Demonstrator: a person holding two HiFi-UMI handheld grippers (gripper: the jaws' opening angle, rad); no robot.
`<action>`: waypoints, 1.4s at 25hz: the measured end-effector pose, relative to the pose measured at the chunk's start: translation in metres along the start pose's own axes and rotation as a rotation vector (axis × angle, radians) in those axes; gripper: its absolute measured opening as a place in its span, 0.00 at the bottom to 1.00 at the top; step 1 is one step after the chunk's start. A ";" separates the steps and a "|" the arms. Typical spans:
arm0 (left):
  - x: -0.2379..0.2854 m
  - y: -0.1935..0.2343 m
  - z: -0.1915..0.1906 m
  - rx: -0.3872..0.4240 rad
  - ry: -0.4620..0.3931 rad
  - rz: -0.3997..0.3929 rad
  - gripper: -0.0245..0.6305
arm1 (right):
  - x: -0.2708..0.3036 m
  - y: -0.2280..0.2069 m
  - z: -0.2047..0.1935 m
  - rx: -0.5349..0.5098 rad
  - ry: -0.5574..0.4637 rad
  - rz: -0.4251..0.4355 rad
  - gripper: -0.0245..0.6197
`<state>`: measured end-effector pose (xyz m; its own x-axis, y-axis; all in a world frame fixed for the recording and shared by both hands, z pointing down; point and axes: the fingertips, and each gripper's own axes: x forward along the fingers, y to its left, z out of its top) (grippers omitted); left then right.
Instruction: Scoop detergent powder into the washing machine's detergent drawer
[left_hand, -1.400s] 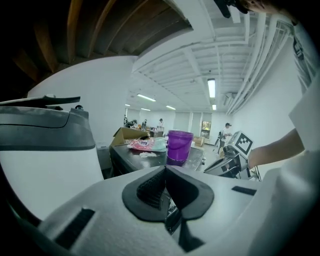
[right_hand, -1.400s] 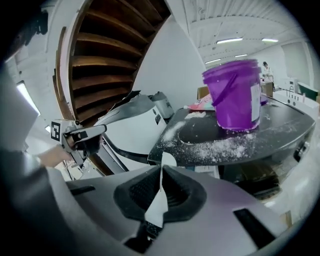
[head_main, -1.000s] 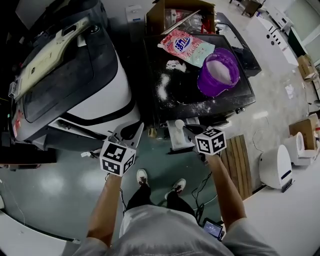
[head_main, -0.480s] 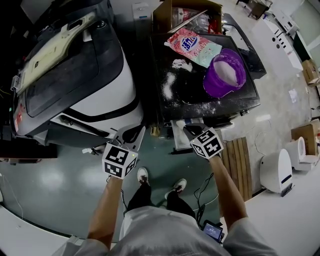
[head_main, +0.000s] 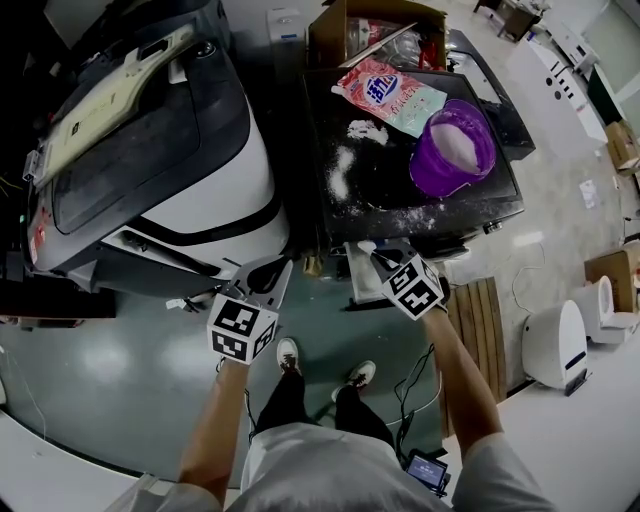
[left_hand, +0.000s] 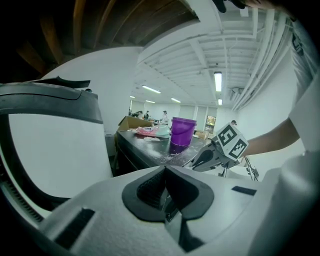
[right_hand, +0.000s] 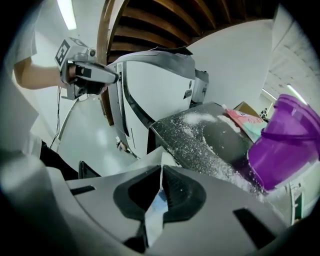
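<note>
Change: over the last second the right tool (head_main: 383, 262) has slid slightly right and rolled, so its marker cube now sits cocked on a corner. It stays at the near edge of the bench (head_main: 385, 195).
Right tool: pinching a thin white strip, which I take to be the handle of the scoop (head_main: 366, 246). The scoop's pale bowl shows just past the jaws.
Left tool (head_main: 262, 276): pressed together on nothing, and hardly shifted. It hangs to the left of the drawer, well apart from the right tool.
Drawer (head_main: 358, 282): a pale tray jutting out from the bench's near front, directly under the scoop.
Meaning: the roll reads as the scoop being tipped into the drawer, so this looks like the delivery step. No view shows whether any powder is in the scoop.
Powder supply: the purple bucket (head_main: 452, 148) stands at the far right of the bench, with white powder inside. The detergent bag (head_main: 392, 92) lies just beyond it.
Spill: loose powder (head_main: 340, 172) is strewn over the bench top, thickest along the near edge.
In the way: nothing lies between scoop and drawer. A return to the bucket goes over the spilled patch.
Around: a big white and black machine (head_main: 200, 190) stands to the left, a cardboard box (head_main: 375, 20) at the far side, and a slatted board (head_main: 478, 320) on the floor to the right.
</note>
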<state>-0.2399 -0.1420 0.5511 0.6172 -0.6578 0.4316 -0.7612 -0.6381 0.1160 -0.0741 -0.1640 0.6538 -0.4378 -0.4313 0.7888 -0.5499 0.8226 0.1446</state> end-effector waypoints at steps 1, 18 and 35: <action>0.000 -0.001 0.000 0.001 -0.001 0.001 0.05 | 0.000 0.000 0.000 -0.024 0.006 -0.004 0.06; -0.028 0.005 -0.006 0.008 -0.018 0.053 0.05 | 0.011 0.013 0.010 -0.624 0.159 -0.177 0.06; -0.047 0.004 -0.016 -0.004 -0.025 0.063 0.05 | 0.005 0.016 0.008 -0.668 0.180 -0.252 0.06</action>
<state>-0.2753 -0.1076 0.5462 0.5729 -0.7063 0.4158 -0.7995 -0.5934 0.0933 -0.0906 -0.1559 0.6551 -0.2001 -0.6165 0.7615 -0.0426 0.7820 0.6219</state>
